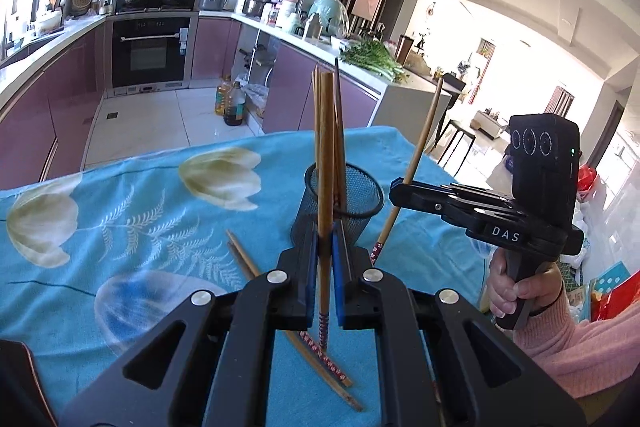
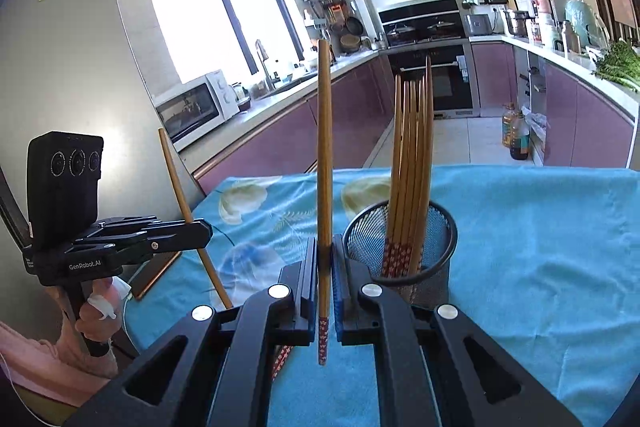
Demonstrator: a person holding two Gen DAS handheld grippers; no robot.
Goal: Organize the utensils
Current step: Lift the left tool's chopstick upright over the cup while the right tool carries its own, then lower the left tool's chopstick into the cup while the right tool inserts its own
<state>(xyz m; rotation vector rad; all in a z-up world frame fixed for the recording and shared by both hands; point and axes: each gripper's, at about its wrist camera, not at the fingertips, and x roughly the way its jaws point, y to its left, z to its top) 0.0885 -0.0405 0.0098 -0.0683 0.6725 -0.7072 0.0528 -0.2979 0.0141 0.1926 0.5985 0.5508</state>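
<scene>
My left gripper (image 1: 325, 241) is shut on one wooden chopstick (image 1: 325, 155), held upright with its red patterned end down, just in front of the black mesh cup (image 1: 360, 203). Several chopsticks (image 2: 412, 155) stand in that mesh cup (image 2: 436, 247). My right gripper (image 2: 325, 261) is shut on another upright chopstick (image 2: 324, 147), left of the cup. Each view shows the other tool from the side: the right gripper (image 1: 397, 191) pinches its chopstick (image 1: 422, 155), the left gripper (image 2: 206, 230) pinches its chopstick (image 2: 178, 179). Two loose chopsticks (image 1: 244, 259) lie on the cloth.
A blue flowered cloth (image 1: 120, 227) covers the table, whose far edge drops off toward the kitchen floor. A dark flat board (image 2: 156, 271) lies at the table's left side. Oil bottles (image 1: 232, 103) stand on the floor by purple cabinets. A person's hand (image 1: 520, 291) grips the right tool.
</scene>
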